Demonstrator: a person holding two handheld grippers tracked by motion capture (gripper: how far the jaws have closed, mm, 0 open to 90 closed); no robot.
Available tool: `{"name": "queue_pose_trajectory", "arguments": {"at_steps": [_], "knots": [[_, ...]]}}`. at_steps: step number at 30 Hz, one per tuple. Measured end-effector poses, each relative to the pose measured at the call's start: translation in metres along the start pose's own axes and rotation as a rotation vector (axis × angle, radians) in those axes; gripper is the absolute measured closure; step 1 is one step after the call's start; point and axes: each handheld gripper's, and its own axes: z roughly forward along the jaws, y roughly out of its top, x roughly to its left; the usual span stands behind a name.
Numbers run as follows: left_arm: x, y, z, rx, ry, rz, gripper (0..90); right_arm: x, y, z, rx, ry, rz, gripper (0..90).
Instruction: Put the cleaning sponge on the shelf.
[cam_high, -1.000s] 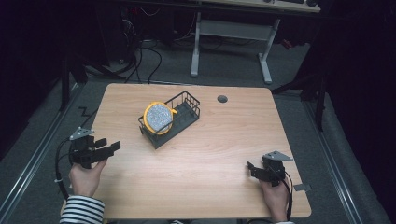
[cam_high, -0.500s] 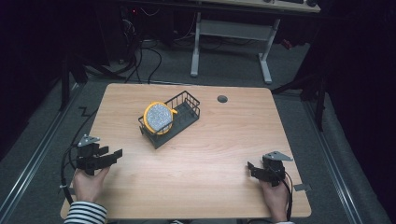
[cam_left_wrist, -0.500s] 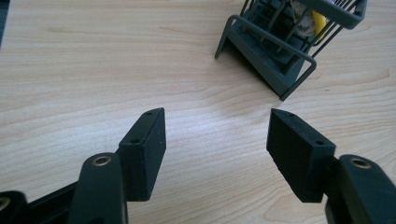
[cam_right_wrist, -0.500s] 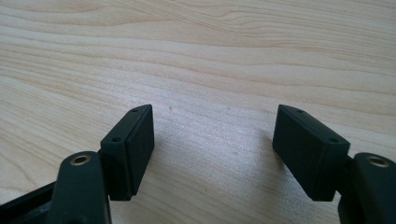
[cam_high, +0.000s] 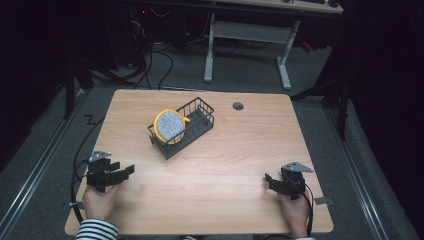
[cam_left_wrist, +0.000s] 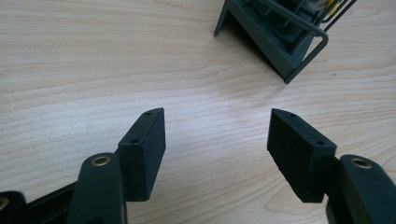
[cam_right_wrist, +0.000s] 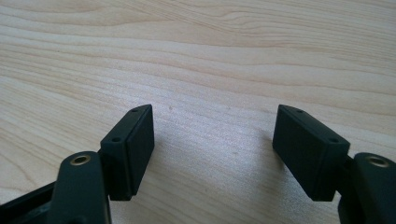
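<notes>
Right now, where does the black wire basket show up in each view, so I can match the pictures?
High view: the black wire basket stands mid-table, toward the far side, holding a yellow-rimmed round thing.
Left gripper view: its corner sits at the top right, beyond the open jaws.
Right gripper view: not in it.
Shared landmark: the wooden tabletop, with its grain.

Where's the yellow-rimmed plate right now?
In the high view, the yellow-rimmed plate stands on edge in the left end of the black wire rack, at the table's middle-left, behind both hand-held grippers.
</notes>
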Motion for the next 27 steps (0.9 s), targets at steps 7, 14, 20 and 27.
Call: {"name": "queue_pose_trajectory", "arguments": {"at_steps": [7,14,20,27], "knots": [[-0.002,-0.007,0.007,0.015,0.000,-0.002,37.8,0.000,0.000,0.000,0.000,0.000,0.000,29.4],[-0.006,-0.015,0.018,0.021,0.016,-0.003,36.7,0.000,0.000,0.000,0.001,-0.001,0.002,29.4],[-0.010,-0.019,0.024,0.007,0.053,0.014,35.8,0.000,0.000,0.000,0.001,-0.001,0.001,29.5],[-0.016,-0.021,0.030,0.002,0.105,0.056,33.9,0.000,0.000,0.000,0.001,-0.001,0.000,29.4]]}}
